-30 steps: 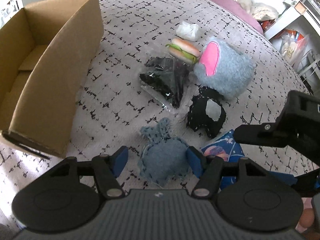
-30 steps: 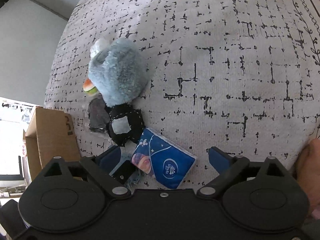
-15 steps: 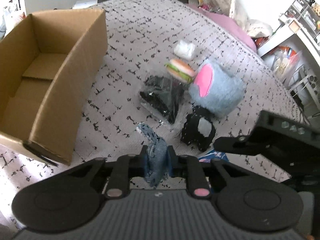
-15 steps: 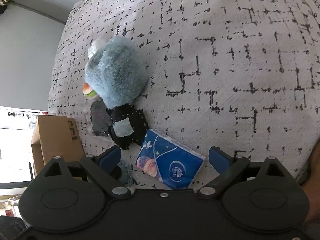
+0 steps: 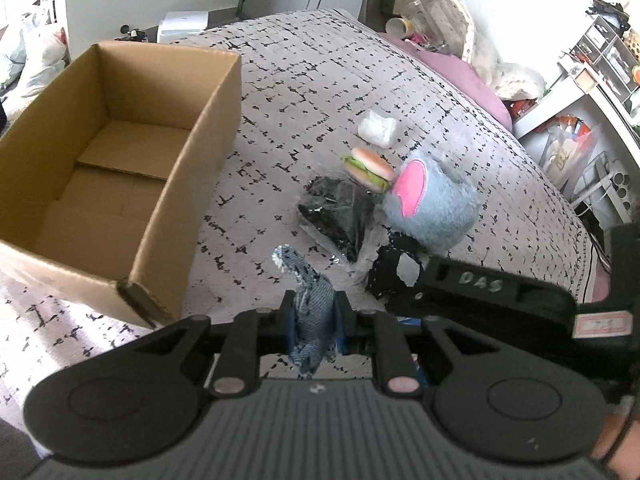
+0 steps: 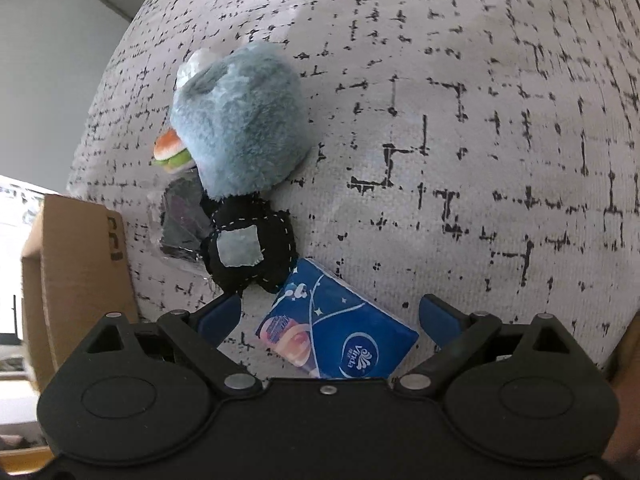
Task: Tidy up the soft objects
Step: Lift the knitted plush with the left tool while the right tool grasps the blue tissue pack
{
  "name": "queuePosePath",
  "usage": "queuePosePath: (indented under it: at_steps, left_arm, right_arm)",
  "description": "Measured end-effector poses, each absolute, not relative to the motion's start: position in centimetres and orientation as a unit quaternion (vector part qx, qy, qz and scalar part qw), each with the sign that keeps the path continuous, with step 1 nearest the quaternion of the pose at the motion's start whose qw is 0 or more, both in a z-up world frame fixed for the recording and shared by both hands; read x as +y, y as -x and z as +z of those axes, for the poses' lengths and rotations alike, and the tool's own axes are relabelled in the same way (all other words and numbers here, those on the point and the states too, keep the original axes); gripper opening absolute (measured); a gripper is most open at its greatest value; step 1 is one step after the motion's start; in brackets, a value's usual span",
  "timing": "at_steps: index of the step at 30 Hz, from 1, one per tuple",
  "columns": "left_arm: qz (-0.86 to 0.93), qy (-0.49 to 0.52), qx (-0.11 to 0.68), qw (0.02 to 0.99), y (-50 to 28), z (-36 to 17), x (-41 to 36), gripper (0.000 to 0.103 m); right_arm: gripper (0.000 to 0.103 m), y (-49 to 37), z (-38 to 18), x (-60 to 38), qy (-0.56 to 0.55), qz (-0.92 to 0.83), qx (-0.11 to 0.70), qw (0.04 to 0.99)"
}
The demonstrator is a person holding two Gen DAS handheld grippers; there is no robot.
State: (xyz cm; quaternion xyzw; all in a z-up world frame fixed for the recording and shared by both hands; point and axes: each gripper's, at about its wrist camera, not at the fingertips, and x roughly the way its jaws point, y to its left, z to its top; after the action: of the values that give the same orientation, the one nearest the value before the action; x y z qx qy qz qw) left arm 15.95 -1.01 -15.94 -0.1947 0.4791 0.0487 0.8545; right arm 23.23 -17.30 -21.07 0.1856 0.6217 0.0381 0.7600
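My left gripper (image 5: 313, 322) is shut on a small blue denim soft toy (image 5: 310, 300) and holds it above the bed, just right of the open cardboard box (image 5: 120, 168). My right gripper (image 6: 330, 314) is open, its fingers on either side of a blue tissue pack (image 6: 340, 340) on the bed. Beyond it lie a black stitched soft toy (image 6: 248, 248), a fluffy blue-grey plush (image 6: 240, 128), a toy burger (image 6: 172, 152) and a black item in clear plastic (image 6: 180, 220). These also show in the left wrist view: the plush (image 5: 432, 204), the burger (image 5: 368, 168), the black bag (image 5: 340, 212).
The bed cover (image 5: 320, 80) is grey-white with black marks. A white crumpled item (image 5: 378, 130) lies beyond the burger. A pink pillow (image 5: 460, 76) and cluttered shelves (image 5: 600, 60) stand at the far right. The box interior holds nothing I can see.
My left gripper closed on the denim toy and lifted it off the bed, moving toward the box. My right gripper moved in closer over the tissue pack and stays open.
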Motion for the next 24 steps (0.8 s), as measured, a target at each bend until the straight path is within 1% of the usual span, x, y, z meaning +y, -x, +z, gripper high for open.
queuePosePath:
  at_steps: [3,6,7,8,10,12,16,24]
  left_arm:
    - [0.052,0.193,0.477,0.856,-15.6,-15.6,-0.8,0.017]
    - [0.055,0.192,0.476,0.856,-15.3,-15.4,-0.8,0.017]
    - [0.056,0.191,0.476,0.857,-15.2,-15.3,-0.7,0.017]
    - [0.056,0.191,0.476,0.857,-15.1,-15.2,-0.7,0.017]
    - [0.058,0.191,0.474,0.858,-14.9,-14.9,-0.6,0.017]
    - [0.06,0.189,0.473,0.859,-14.7,-14.7,-0.6,0.017]
    - [0.063,0.187,0.466,0.862,-14.3,-13.9,-0.3,0.017]
    - [0.066,0.181,0.45,0.872,-13.4,-12.0,0.1,0.017]
  right_arm:
    - [0.096,-23.0,-20.9,-15.9,-0.135,0.046,0.619,0.772]
    - [0.091,-23.0,-20.7,-15.4,-0.104,0.048,0.616,0.779]
    - [0.087,-23.0,-20.6,-15.3,-0.096,0.046,0.615,0.782]
    - [0.085,-23.0,-20.5,-15.2,-0.088,0.046,0.612,0.785]
    - [0.073,-23.0,-20.3,-14.8,-0.072,0.046,0.606,0.791]
    - [0.068,-22.8,-20.1,-14.7,-0.067,0.048,0.6,0.796]
    - [0.064,-22.7,-19.7,-15.0,-0.078,0.052,0.595,0.798]
    - [0.063,-22.0,-17.4,-15.1,-0.077,0.065,0.556,0.825]
